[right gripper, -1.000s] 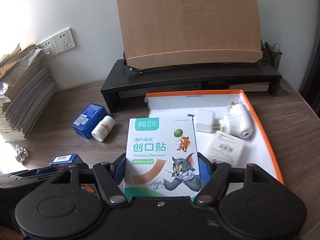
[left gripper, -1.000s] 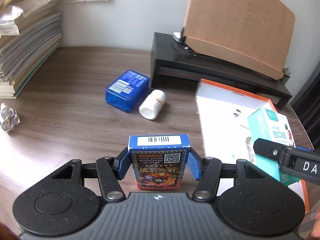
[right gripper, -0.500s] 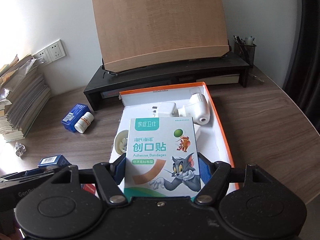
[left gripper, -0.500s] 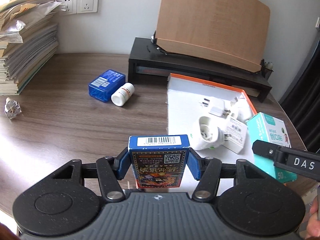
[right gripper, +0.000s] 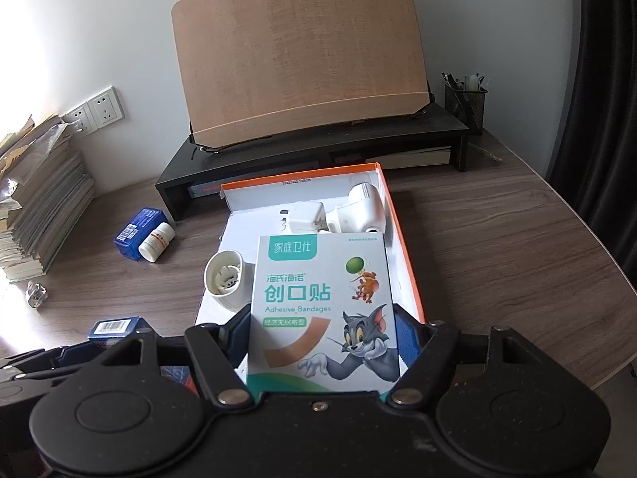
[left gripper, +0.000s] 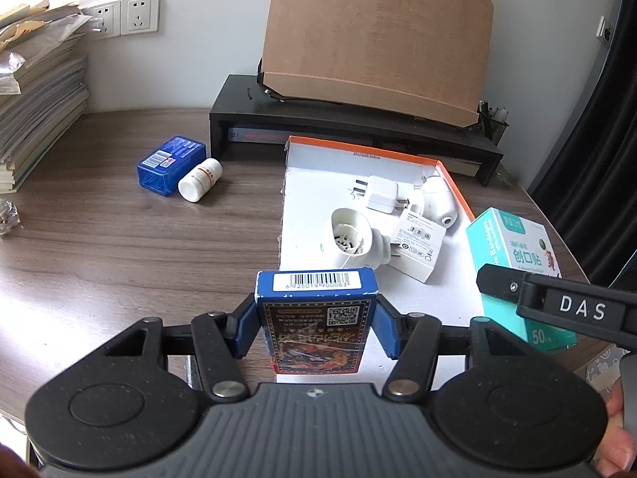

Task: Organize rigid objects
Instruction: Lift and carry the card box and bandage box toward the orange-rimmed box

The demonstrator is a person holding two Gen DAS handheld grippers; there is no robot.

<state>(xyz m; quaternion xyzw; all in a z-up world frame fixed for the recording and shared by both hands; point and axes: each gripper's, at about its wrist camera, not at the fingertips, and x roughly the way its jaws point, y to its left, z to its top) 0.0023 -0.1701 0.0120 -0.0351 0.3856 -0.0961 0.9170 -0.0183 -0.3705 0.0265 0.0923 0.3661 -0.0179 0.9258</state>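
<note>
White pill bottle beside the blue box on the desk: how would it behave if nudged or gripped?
The white pill bottle lies on its side, so it would probably roll. It looks like smooth round plastic, possibly slippery between pads. Likely light.

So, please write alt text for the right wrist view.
The right claw is shut on an adhesive bandage box above a white tray with an orange rim. The tray holds white plugs.

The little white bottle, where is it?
In the left wrist view, the white bottle lies on its side on the desk, touching the blue box, left of the orange-edged tray.
</note>
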